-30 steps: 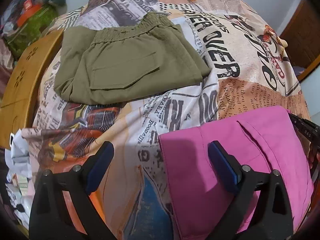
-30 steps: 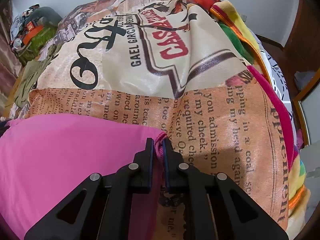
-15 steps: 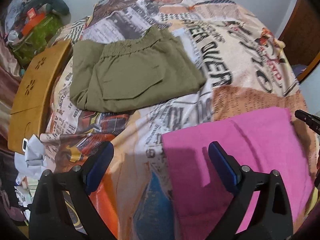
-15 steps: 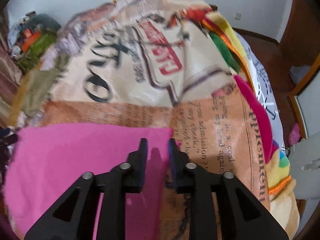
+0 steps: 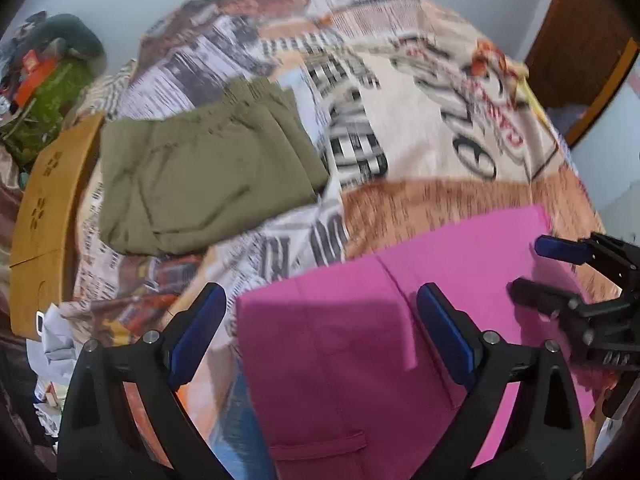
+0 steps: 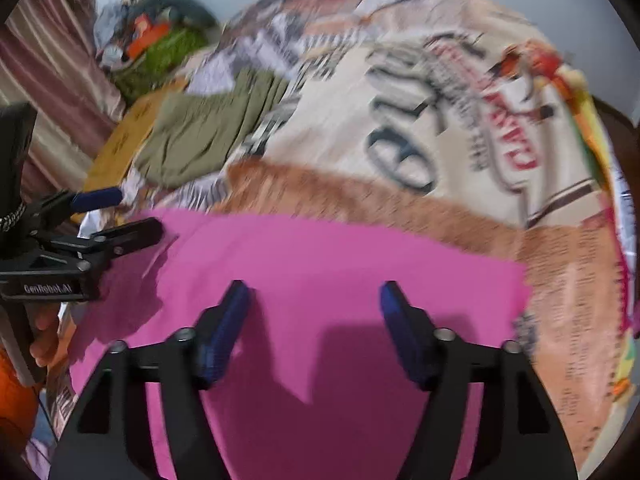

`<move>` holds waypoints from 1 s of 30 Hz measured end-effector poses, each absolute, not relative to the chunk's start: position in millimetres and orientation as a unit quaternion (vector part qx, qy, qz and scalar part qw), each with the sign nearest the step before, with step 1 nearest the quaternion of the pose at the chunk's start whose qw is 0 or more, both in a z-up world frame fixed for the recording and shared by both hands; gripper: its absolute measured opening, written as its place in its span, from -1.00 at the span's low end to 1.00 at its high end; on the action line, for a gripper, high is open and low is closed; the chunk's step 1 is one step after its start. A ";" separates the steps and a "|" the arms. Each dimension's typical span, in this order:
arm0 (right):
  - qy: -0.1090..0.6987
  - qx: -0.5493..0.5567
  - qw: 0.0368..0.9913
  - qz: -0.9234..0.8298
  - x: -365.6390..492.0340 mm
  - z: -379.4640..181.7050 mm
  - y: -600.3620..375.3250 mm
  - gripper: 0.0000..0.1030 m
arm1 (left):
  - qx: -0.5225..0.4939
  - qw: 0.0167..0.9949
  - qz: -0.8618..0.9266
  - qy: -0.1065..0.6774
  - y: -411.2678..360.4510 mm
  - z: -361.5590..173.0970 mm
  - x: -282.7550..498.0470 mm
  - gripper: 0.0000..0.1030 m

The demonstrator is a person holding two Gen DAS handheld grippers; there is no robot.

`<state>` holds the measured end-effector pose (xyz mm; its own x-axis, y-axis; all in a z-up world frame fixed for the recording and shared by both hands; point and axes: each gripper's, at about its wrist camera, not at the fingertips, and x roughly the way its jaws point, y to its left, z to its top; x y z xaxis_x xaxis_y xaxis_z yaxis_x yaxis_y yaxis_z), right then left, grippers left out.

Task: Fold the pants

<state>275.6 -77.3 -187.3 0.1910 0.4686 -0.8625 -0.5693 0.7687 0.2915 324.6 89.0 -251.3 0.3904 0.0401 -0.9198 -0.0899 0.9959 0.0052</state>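
Pink pants (image 5: 400,320) lie folded flat on the printed bedspread (image 5: 420,128); they fill the near half of the right wrist view (image 6: 320,272). Olive green pants (image 5: 200,176) lie folded further back on the left (image 6: 208,136). My left gripper (image 5: 320,296) hangs open above the pink pants' left edge, nothing between its fingers. My right gripper (image 6: 315,292) hovers over the pink cloth with its jaws opening and nothing between them. Each gripper shows in the other's view: the right gripper (image 5: 534,268) over the pants' right side, the left gripper (image 6: 136,212) at their left corner.
A wooden board (image 5: 44,216) lies along the bed's left side with crumpled paper (image 5: 56,344) below it. A green and orange pile (image 5: 44,92) sits at the back left, by a curtain (image 6: 48,80). A brown door (image 5: 588,40) stands at the right. A hand (image 6: 40,332) holds the left gripper.
The right gripper let go of the pink pants' corner, opened its jaws and drew back and up over the cloth. The left gripper also pulled back a little, still open.
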 end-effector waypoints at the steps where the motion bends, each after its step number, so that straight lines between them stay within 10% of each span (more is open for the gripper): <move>1: 0.545 -0.054 0.765 0.340 272.9 -191.4 -73.2 0.30 | -0.020 0.827 0.036 0.561 87.1 -258.5 324.7 0.89; 30: 0.544 -0.063 0.778 0.307 197.9 -180.4 -134.6 0.64 | -0.031 0.844 0.067 0.531 90.4 -247.0 227.2 1.00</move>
<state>197.9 -134.6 -180.4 0.2199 0.4099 -0.8852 -0.5472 0.8031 0.2359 227.2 90.4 -247.0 0.4279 0.0798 -0.9003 -0.1453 0.9892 0.0186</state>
